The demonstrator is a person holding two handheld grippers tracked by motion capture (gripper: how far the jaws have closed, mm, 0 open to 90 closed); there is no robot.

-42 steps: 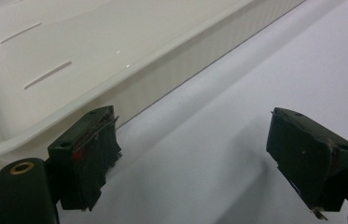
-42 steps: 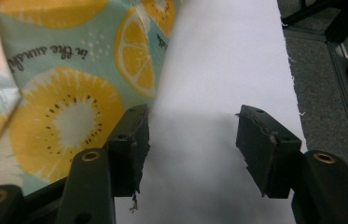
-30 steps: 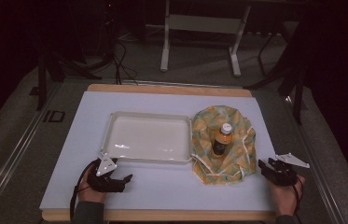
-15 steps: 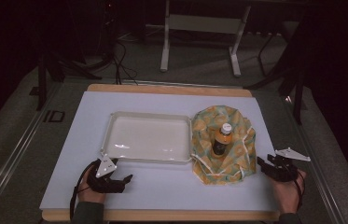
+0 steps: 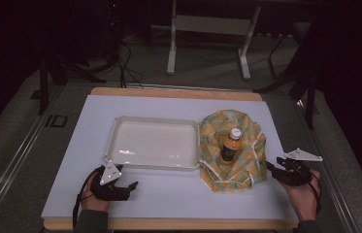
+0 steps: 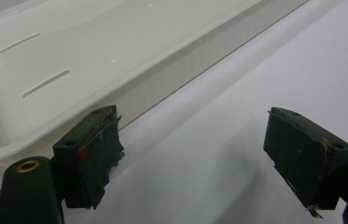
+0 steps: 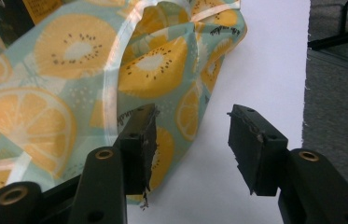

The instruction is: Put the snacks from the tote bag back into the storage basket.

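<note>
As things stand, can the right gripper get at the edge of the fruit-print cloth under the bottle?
Probably yes. The right gripper has its jaws open with nothing between them, right beside the edge of the yellow-and-teal fruit-print cloth. Bare white table lies around it, so nothing seems to block the way.

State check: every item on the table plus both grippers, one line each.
Tray: empty, flat on the table.
Bottle: upright, cap on, standing on the cloth.
Cloth: spread out under the bottle, edges rumpled.
Left gripper: open, nothing between its jaws, beside the tray.
Right gripper: open, jaws just opening, at the cloth's edge, nothing clamped.
</note>
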